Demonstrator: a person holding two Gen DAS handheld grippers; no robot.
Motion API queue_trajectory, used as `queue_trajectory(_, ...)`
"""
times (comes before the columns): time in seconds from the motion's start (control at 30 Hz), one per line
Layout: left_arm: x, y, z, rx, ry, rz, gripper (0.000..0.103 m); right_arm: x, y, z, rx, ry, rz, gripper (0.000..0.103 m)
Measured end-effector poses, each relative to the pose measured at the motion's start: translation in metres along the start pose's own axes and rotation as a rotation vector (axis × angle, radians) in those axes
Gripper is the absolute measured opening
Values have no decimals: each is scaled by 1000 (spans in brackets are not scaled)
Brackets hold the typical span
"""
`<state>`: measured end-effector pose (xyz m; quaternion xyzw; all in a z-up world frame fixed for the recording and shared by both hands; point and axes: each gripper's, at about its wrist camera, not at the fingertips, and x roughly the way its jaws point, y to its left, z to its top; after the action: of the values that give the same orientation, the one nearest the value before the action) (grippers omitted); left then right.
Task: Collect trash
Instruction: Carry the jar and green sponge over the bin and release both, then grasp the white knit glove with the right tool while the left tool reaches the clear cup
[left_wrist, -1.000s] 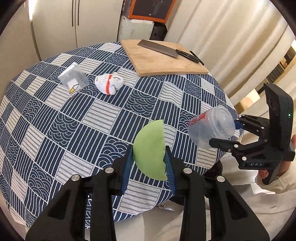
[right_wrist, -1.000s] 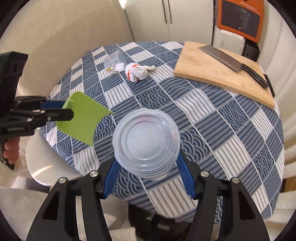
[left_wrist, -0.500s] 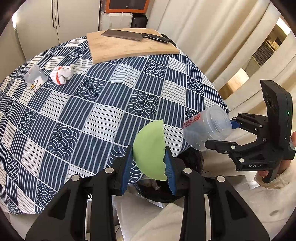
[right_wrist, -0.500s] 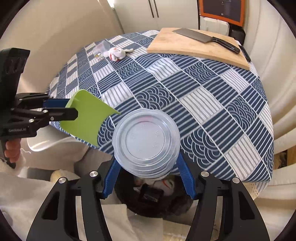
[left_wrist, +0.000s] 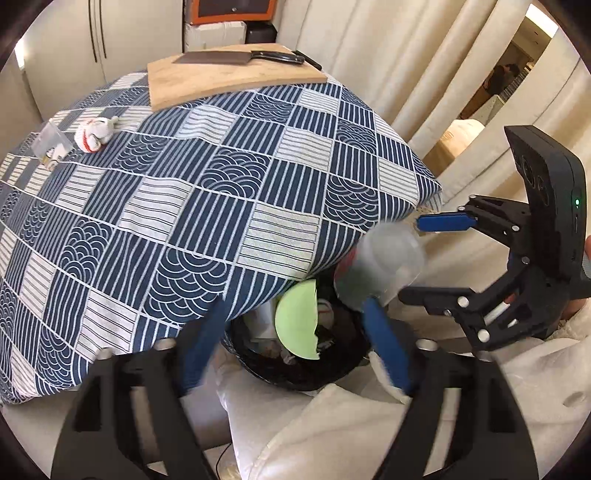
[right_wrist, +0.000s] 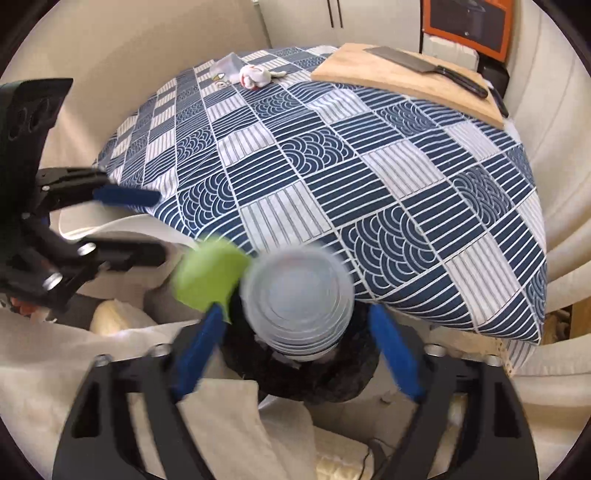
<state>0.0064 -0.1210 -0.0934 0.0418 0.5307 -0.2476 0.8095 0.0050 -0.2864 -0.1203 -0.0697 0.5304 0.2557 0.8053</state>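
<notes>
Both grippers hang over a black trash bin (left_wrist: 332, 373) below the table's near edge. My left gripper (left_wrist: 295, 325) is open, and the green paper piece (left_wrist: 297, 325) is free between its spread fingers, dropping over the bin. My right gripper (right_wrist: 295, 321) is open, and the clear plastic cup (right_wrist: 297, 301) is loose between its fingers, blurred above the bin (right_wrist: 332, 384). In the left wrist view the cup (left_wrist: 380, 269) is beside the right gripper (left_wrist: 410, 258). A crumpled white-and-red wrapper (left_wrist: 92, 134) and a clear packet (left_wrist: 51, 146) lie on the table's far left.
The round table wears a blue-and-white patterned cloth (left_wrist: 221, 192). A wooden cutting board (left_wrist: 229, 75) with a cleaver (left_wrist: 236, 57) sits at the far side. Cream curtains (left_wrist: 406, 74) hang on the right. White fabric (left_wrist: 351, 435) lies below the grippers.
Both grippers moved off the table edge and down over the bin, then opened. The green paper and the plastic cup were let go and are falling toward the bin.
</notes>
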Motion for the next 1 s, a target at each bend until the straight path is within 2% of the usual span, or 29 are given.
queue_trajectory(0.1,-7,3,-1,-15,-28,6,92,-1,-1,-2,-18,-15,-15,87)
queue_trajectory(0.2,-8,10,-2,-35,-35,57,96,4,-6,-3,-3,-6,-15,87)
queue_trajectory(0.27,-8,18,-4,-91,-48,97,96,8,-8,-3,9,4,-15,88)
queue_trajectory(0.43,-10,42,-4,-172,-75,132,97,11,-6,5,15,8,-10,88)
queue_trajectory(0.47,-12,48,-3,-223,-91,159,97,10,-6,7,15,9,-7,88)
queue_trajectory(0.57,-18,68,-1,-284,-120,175,97,12,-4,16,8,15,11,88)
queue_trajectory(0.67,-26,90,2,-332,-156,203,97,18,-2,29,-18,18,-3,88)
queue_trajectory(0.83,-47,133,6,-382,-209,178,97,28,-4,61,11,13,-32,88)
queue_trajectory(1.0,-55,189,21,-410,-209,254,97,37,4,99,28,10,-59,88)
